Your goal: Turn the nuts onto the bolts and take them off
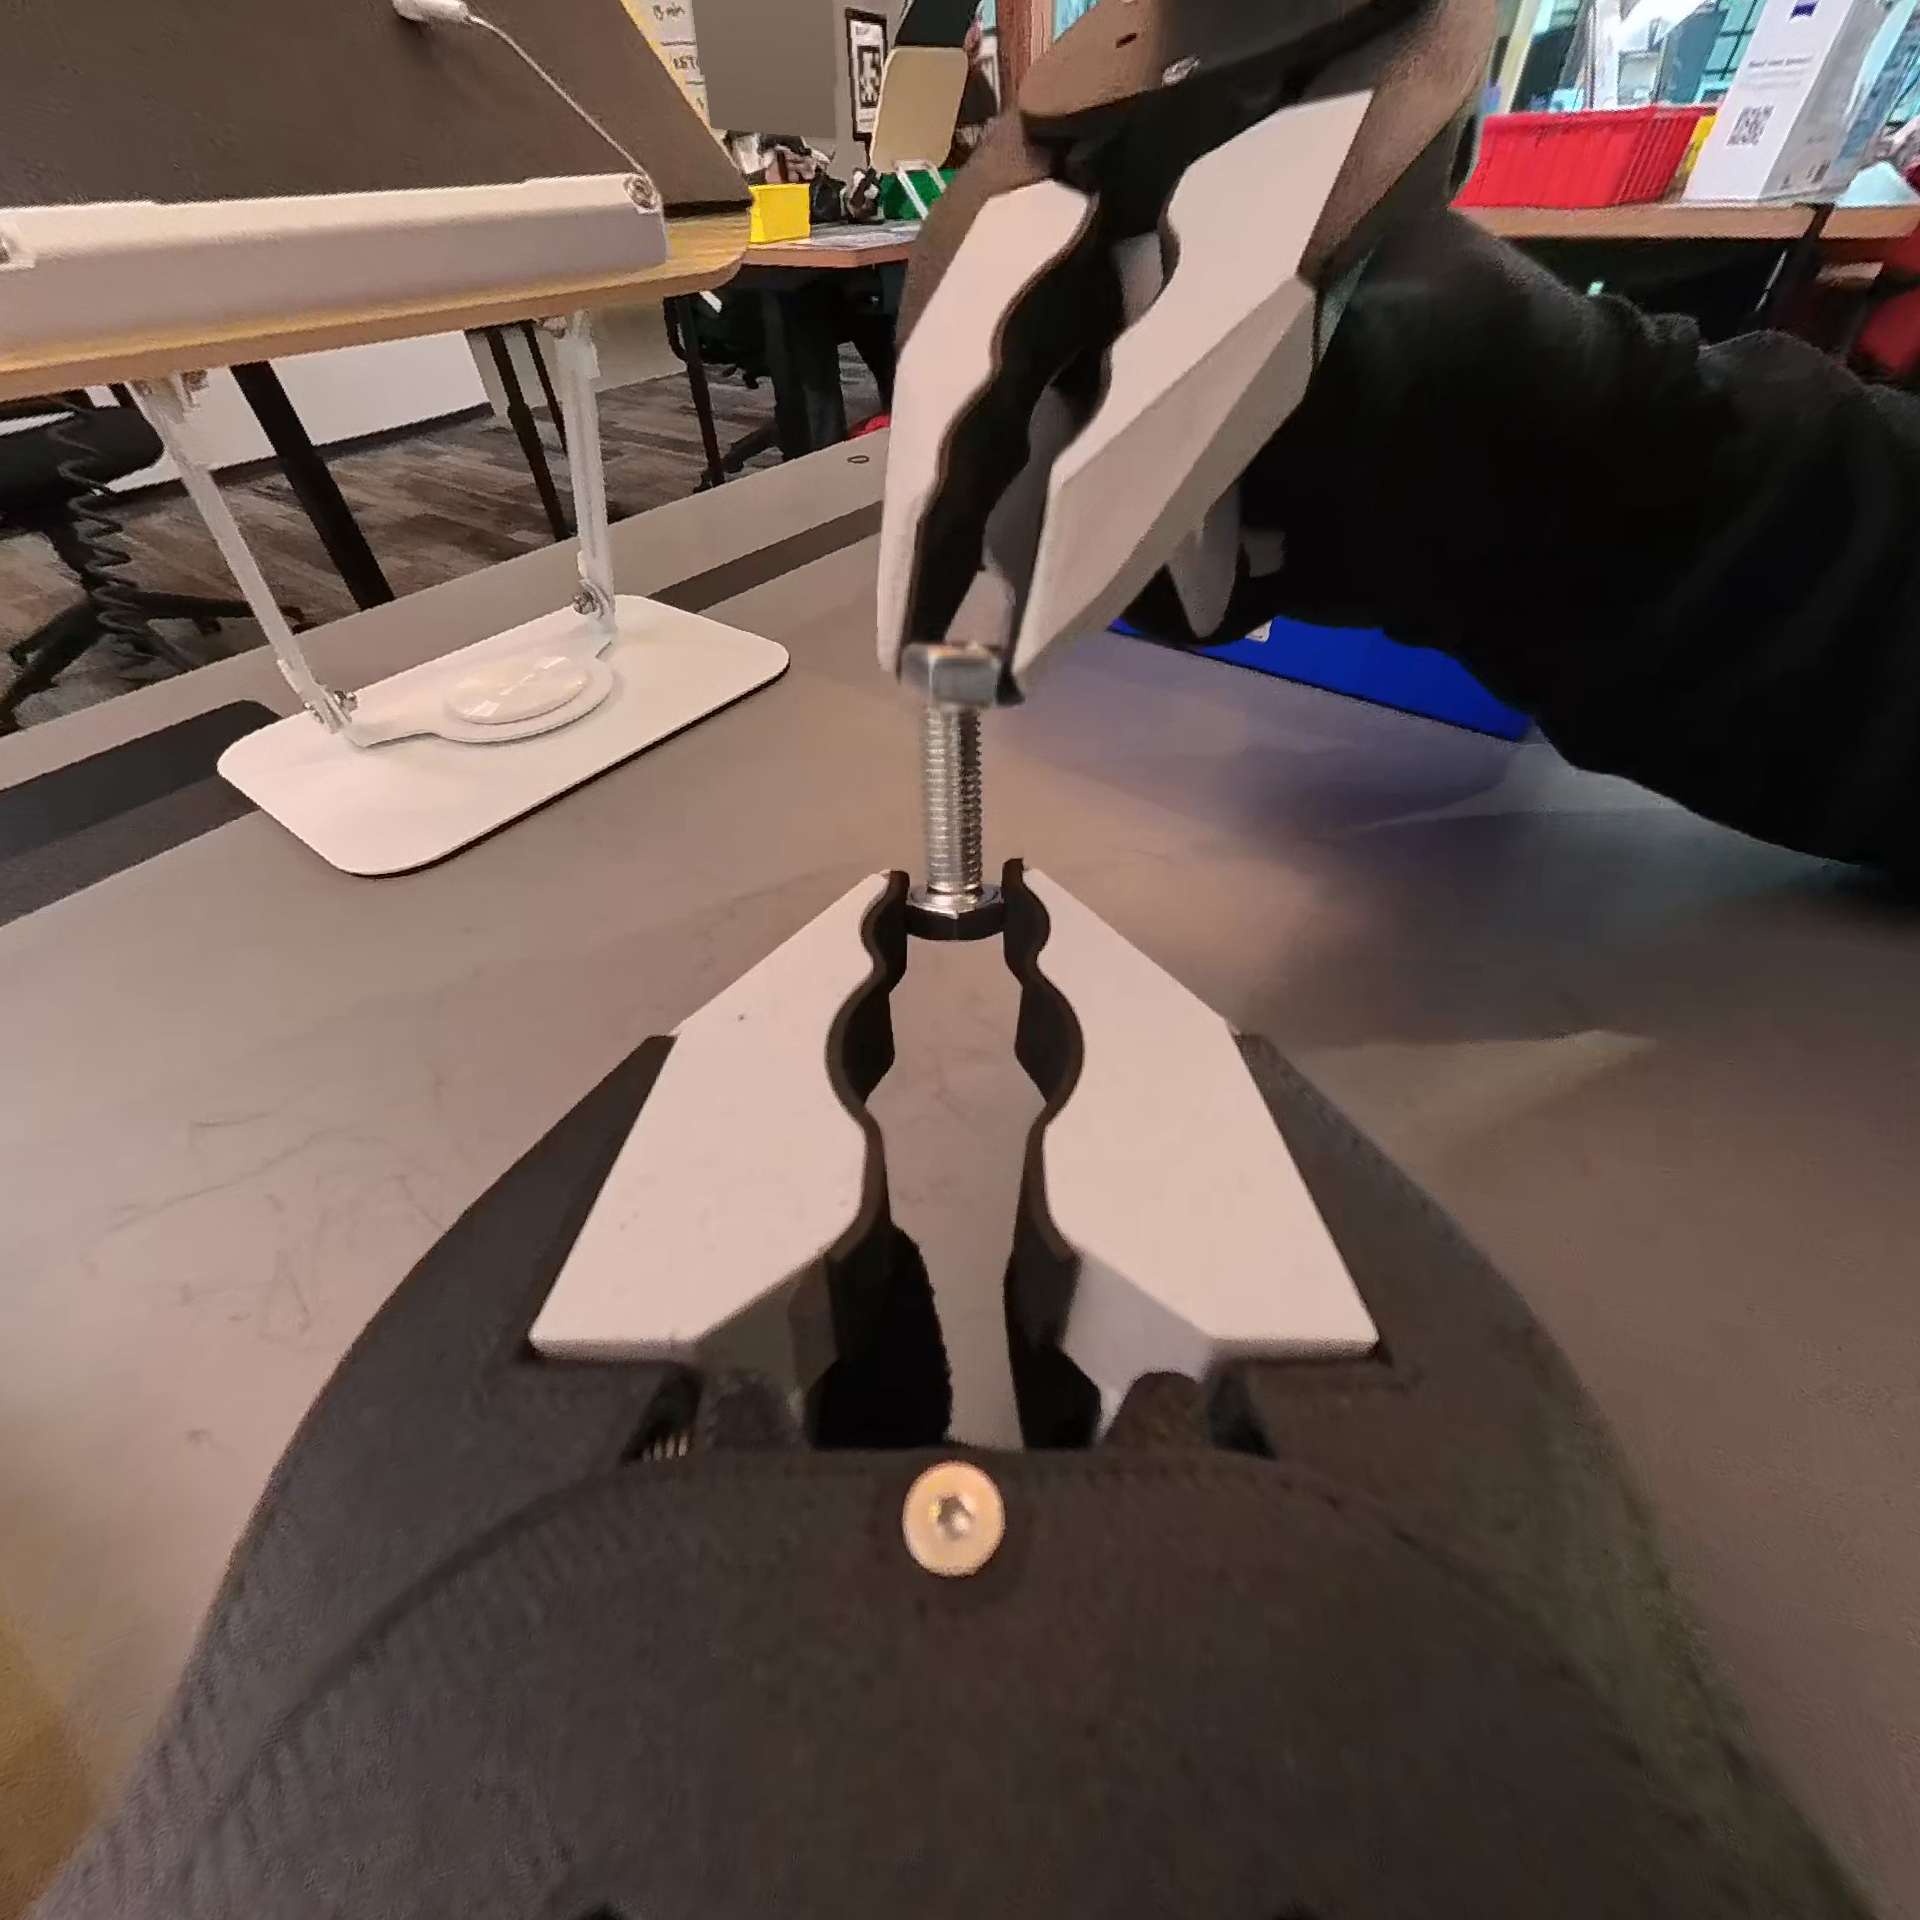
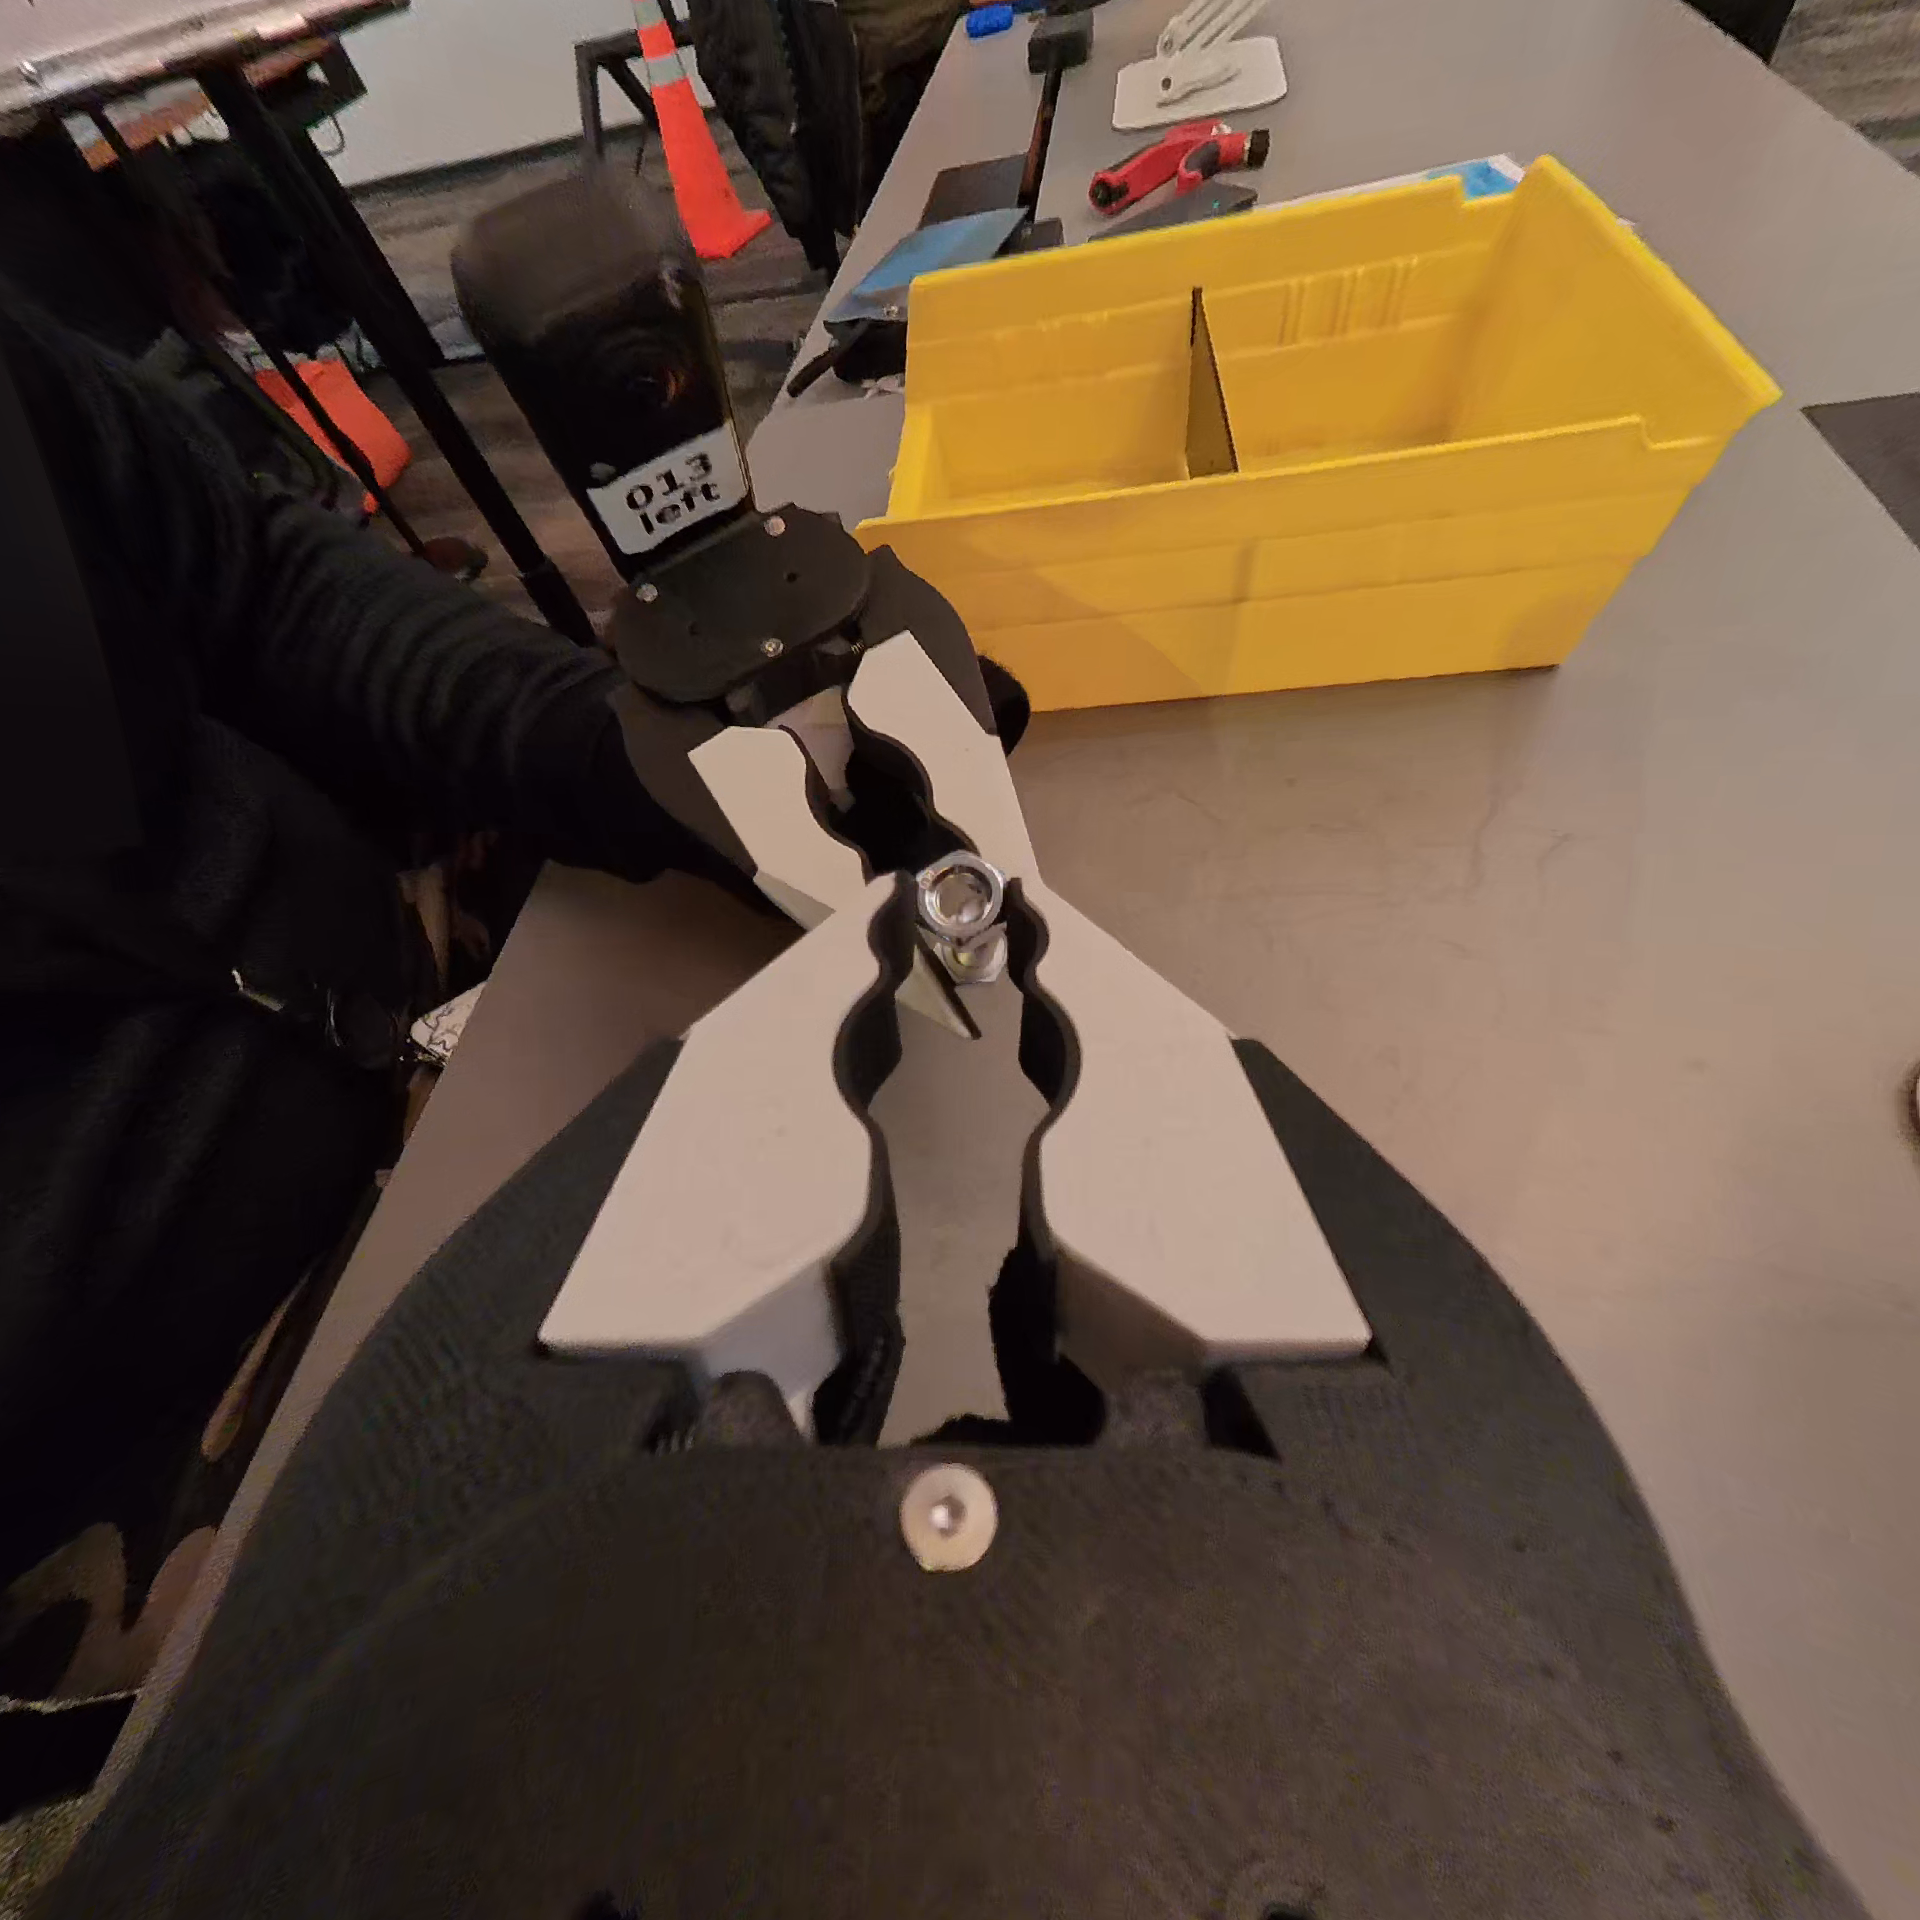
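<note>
A silver bolt (image 1: 954, 790) stands upright over the grey table (image 1: 520, 1039). My left gripper (image 1: 954, 902) is shut on its hex head at the bottom. My right gripper (image 1: 956, 665) comes down from above and is shut on a silver nut (image 1: 948, 673) sitting at the top end of the thread. In the right wrist view I look down the bolt: my right gripper (image 2: 961, 902) clamps the nut (image 2: 961, 894), and the bolt head (image 2: 975, 961) shows below it. The left gripper's fingers (image 2: 935, 727) reach in from the upper left, held by a black-gloved hand.
A yellow divided bin (image 2: 1299, 582) stands on the table just beyond the grippers. A white stand base (image 1: 499, 748) sits to the left in the left wrist view. A red tool (image 2: 1174, 161) and a black-and-blue object lie farther back. The table edge runs along the left (image 2: 499, 1039). There is about 4 cm between the tips of the two grippers. The white stand base (image 1: 499, 748) is about 30 cm from both grippers' fingertips.
</note>
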